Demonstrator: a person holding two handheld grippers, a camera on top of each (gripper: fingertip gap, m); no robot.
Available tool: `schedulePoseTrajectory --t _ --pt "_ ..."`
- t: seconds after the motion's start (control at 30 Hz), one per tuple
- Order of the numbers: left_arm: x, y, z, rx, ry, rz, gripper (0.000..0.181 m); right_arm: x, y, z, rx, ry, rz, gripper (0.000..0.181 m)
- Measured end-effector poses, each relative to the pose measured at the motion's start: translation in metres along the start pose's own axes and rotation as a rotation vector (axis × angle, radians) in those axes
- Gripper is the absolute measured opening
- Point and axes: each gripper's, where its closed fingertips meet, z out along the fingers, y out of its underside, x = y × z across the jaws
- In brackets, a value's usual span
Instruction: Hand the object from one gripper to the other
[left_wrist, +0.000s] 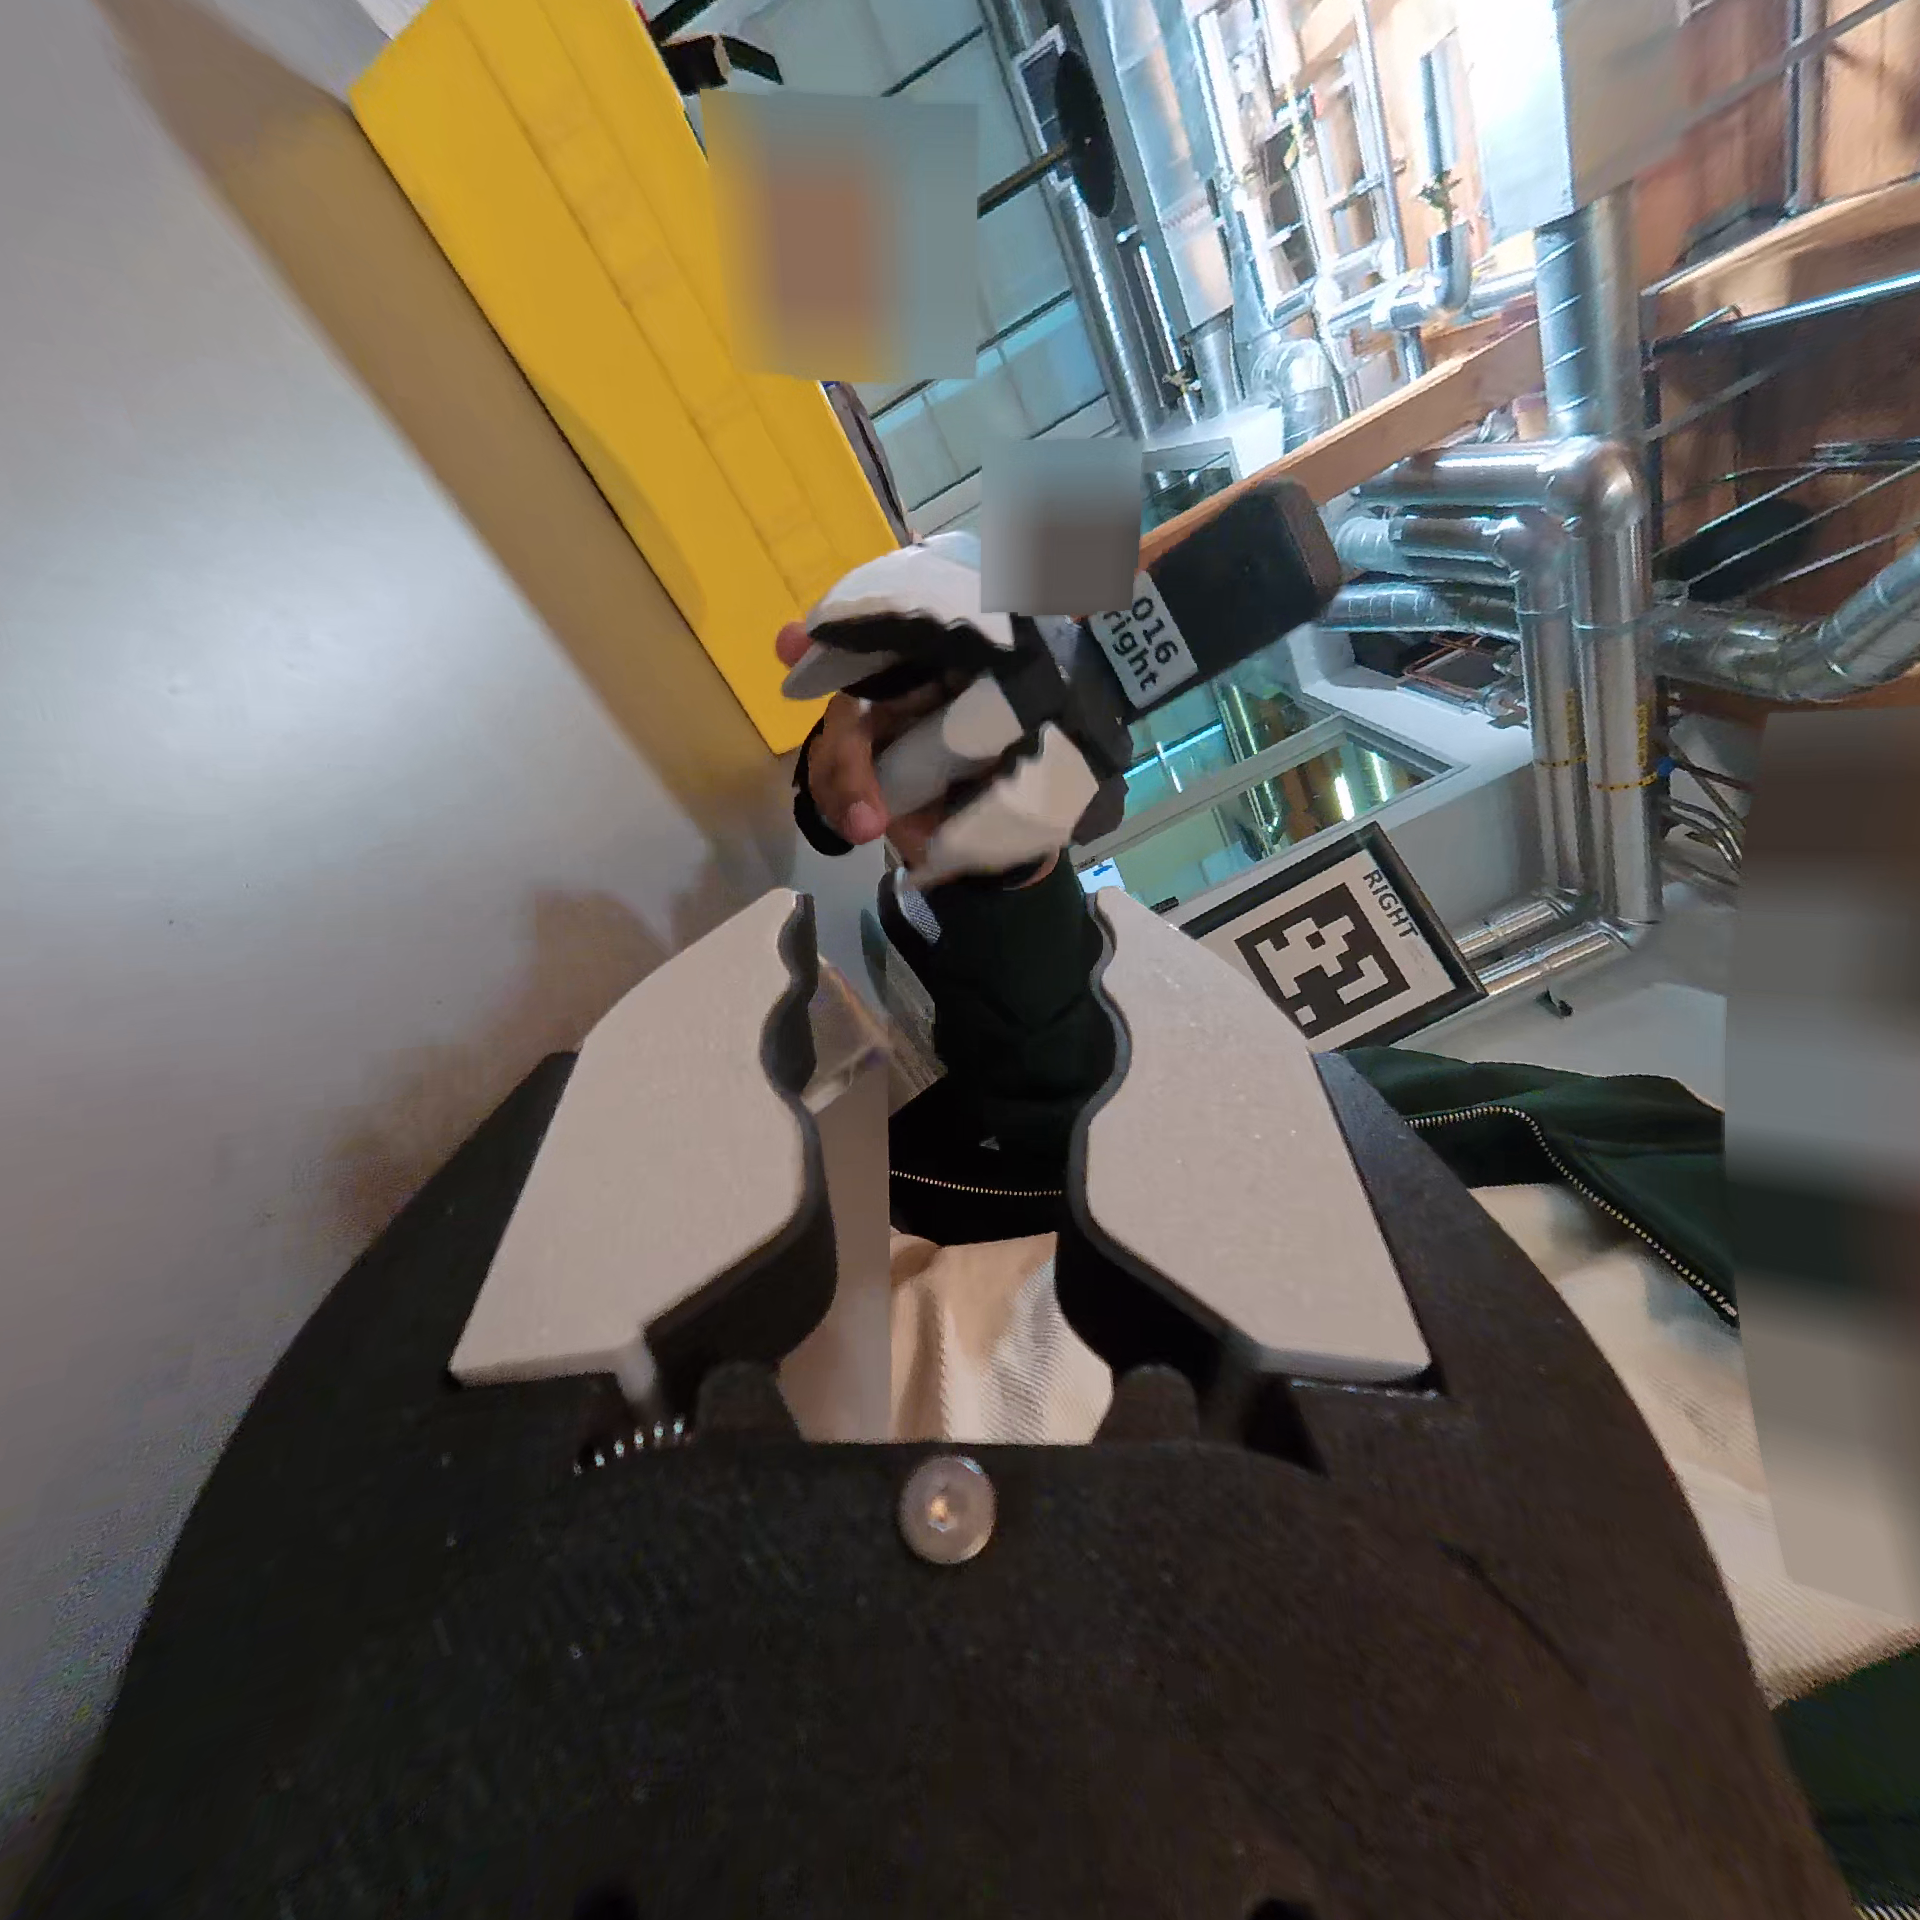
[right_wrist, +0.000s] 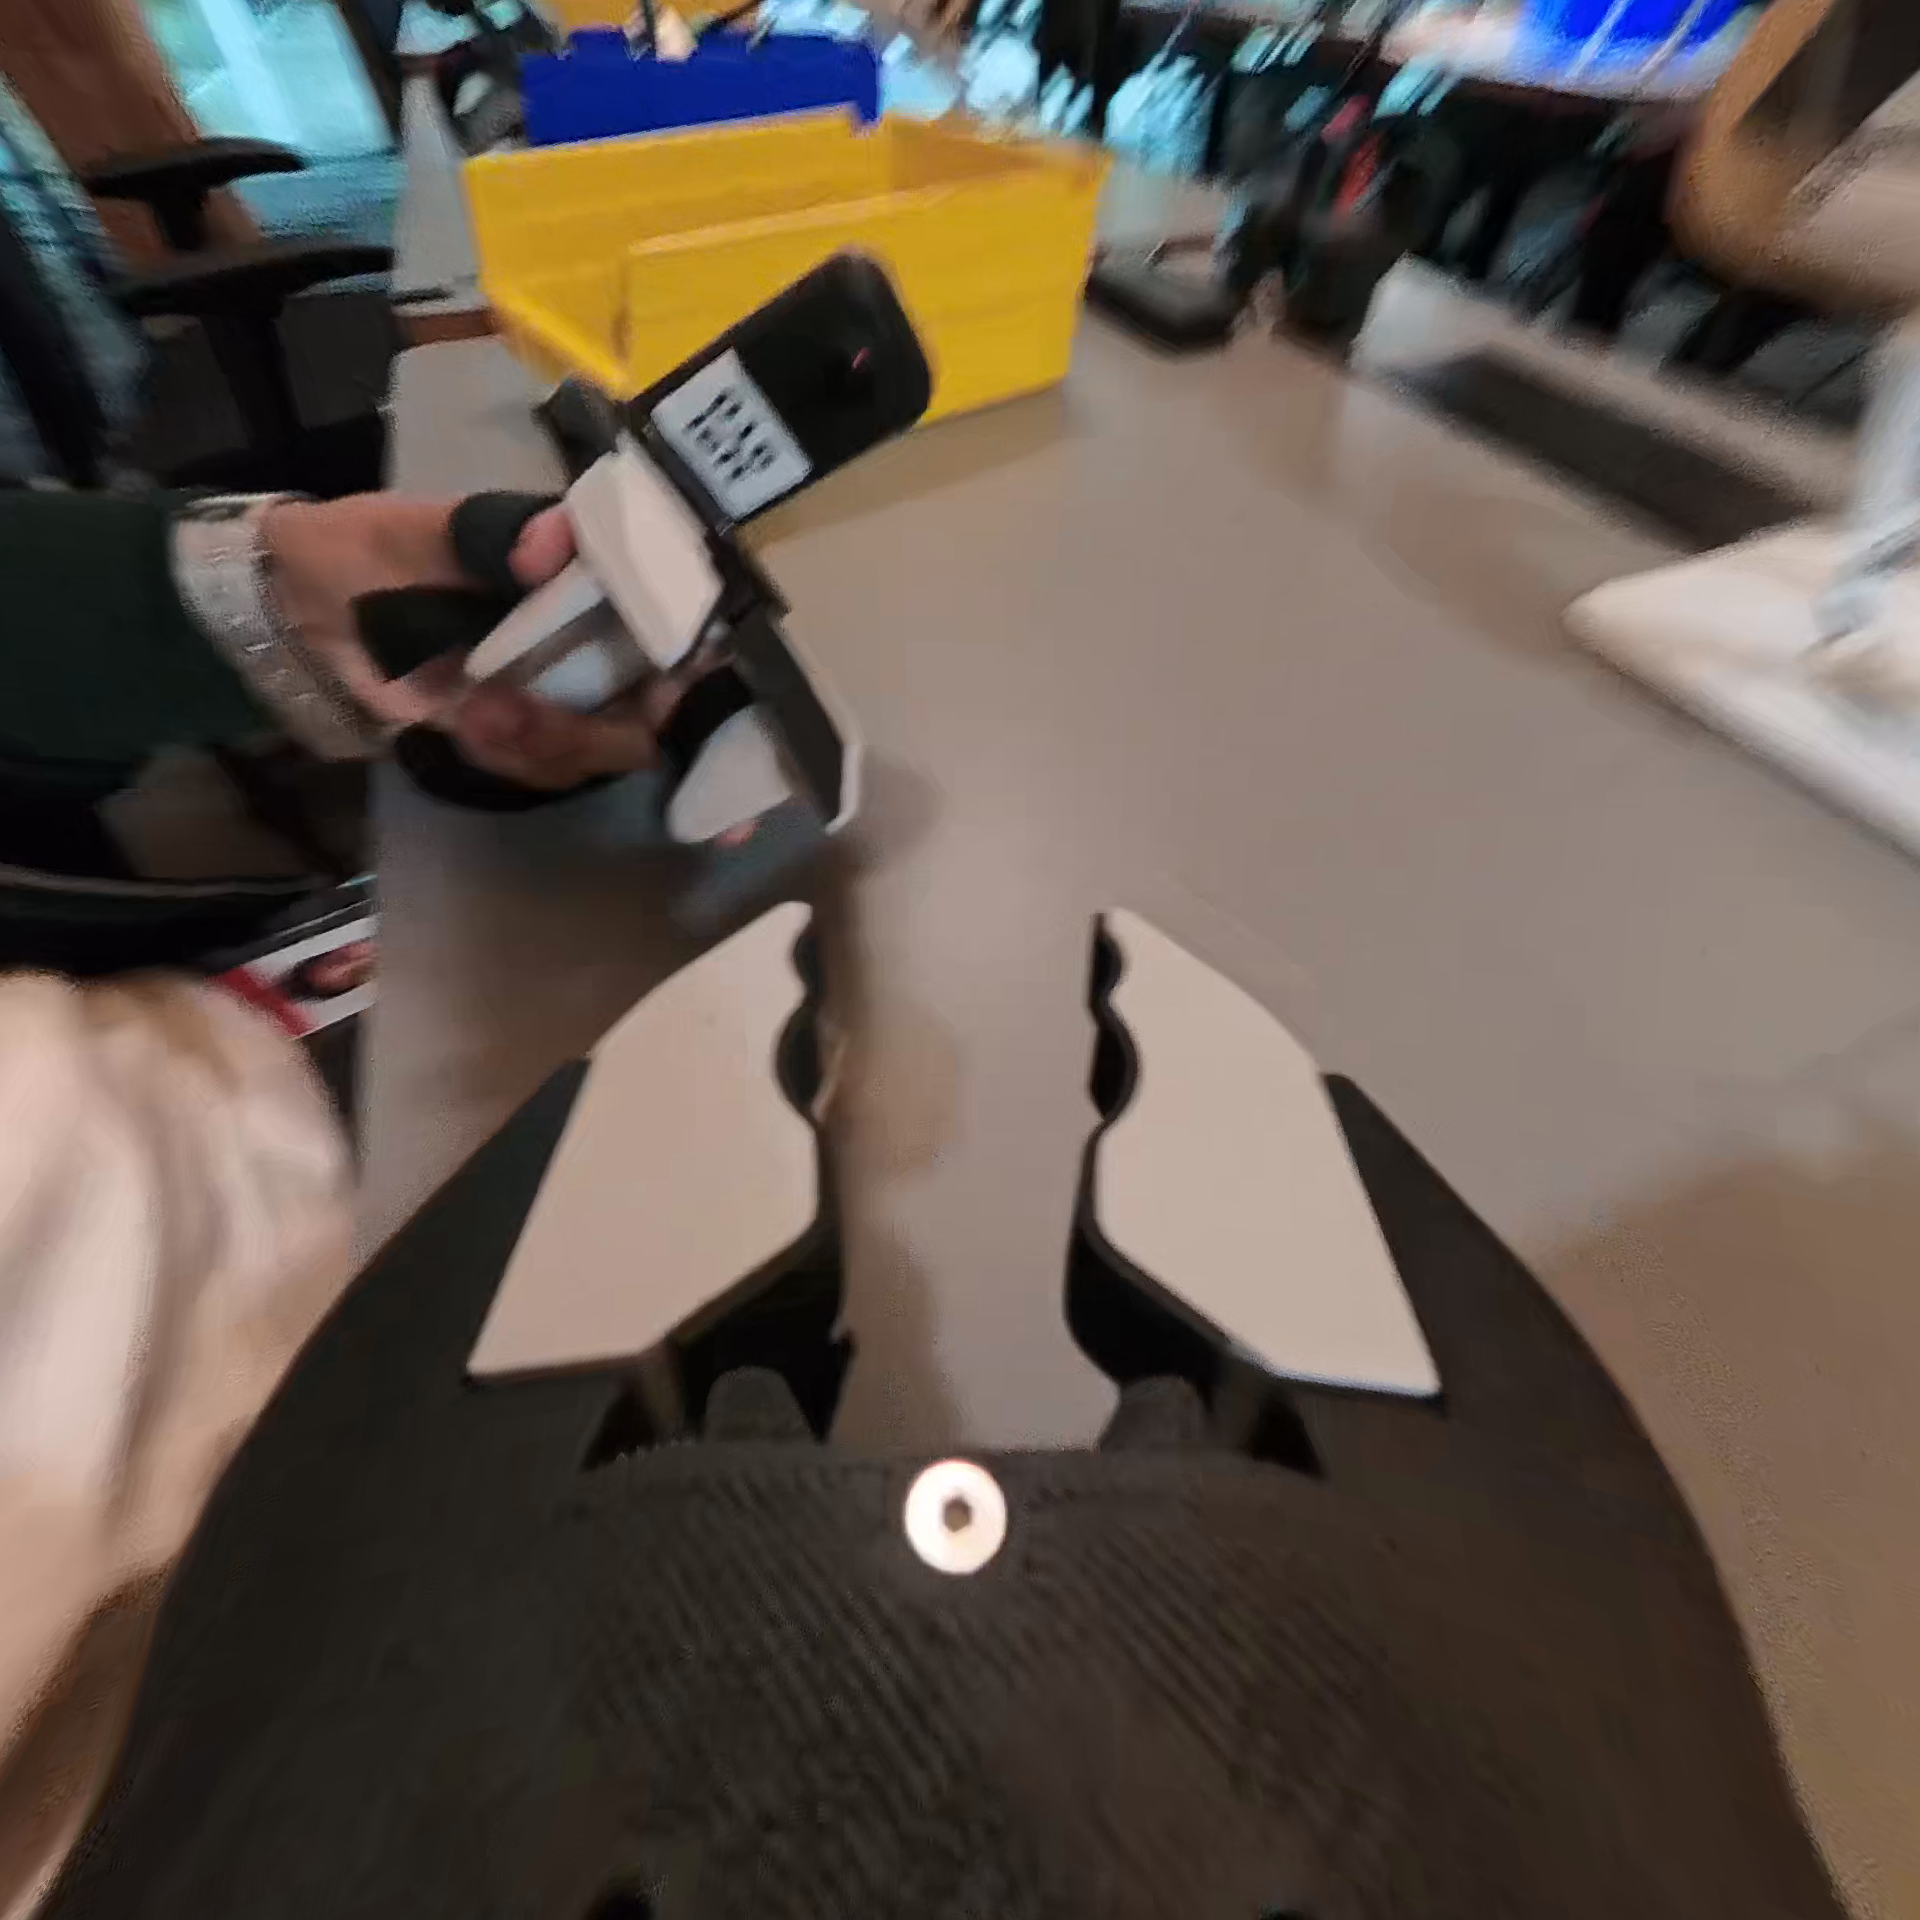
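In the left wrist view my left gripper (left_wrist: 951, 914) has its jaws wide apart. A narrow clear piece (left_wrist: 847, 1039) lies along the inner face of its left finger and does not reach the right finger; I cannot tell what it is. Beyond the tips, a hand in a dark sleeve holds my right gripper (left_wrist: 914, 727) up. In the right wrist view, which is blurred, my right gripper (right_wrist: 951, 925) is open and empty above the grey table (right_wrist: 1247, 727). The left gripper (right_wrist: 717, 707) shows at the left, held in a hand, low over the table.
A yellow crate (right_wrist: 831, 239) stands at the table's far side, also in the left wrist view (left_wrist: 623, 364), with a blue box (right_wrist: 696, 83) behind it. White items (right_wrist: 1766, 665) lie at the right. A framed marker card (left_wrist: 1340, 945), a dark green jacket (left_wrist: 1558, 1153) and cream cloth (left_wrist: 987, 1340) are near.
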Motion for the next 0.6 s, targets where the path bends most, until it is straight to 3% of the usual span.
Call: schedulePoseTrajectory --t 0.03,0.1,0.17,0.37,0.5,0.6 --pt "-0.001 0.0 0.001 0.003 -0.004 0.002 0.049 -0.013 0.012 0.001 -0.055 -0.111 0.07 0.069" --pt "-0.001 -0.001 0.0 0.012 -0.002 0.001 0.048 -0.035 0.033 0.0 -0.159 -0.262 0.161 0.089" --pt "0.0 -0.004 -0.001 0.025 0.007 -0.006 0.047 -0.047 0.047 0.003 -0.223 -0.304 0.083 0.094" --pt "0.003 -0.011 -0.007 0.072 0.032 -0.013 0.043 -0.057 0.06 0.017 -0.312 -0.293 -0.039 0.081" --pt "0.008 -0.012 -0.006 0.077 0.063 -0.008 0.043 -0.057 0.055 0.017 -0.27 -0.295 -0.108 0.067" --pt "0.011 -0.011 -0.005 0.074 0.081 -0.009 0.043 -0.054 0.057 0.019 -0.275 -0.272 -0.145 0.066"
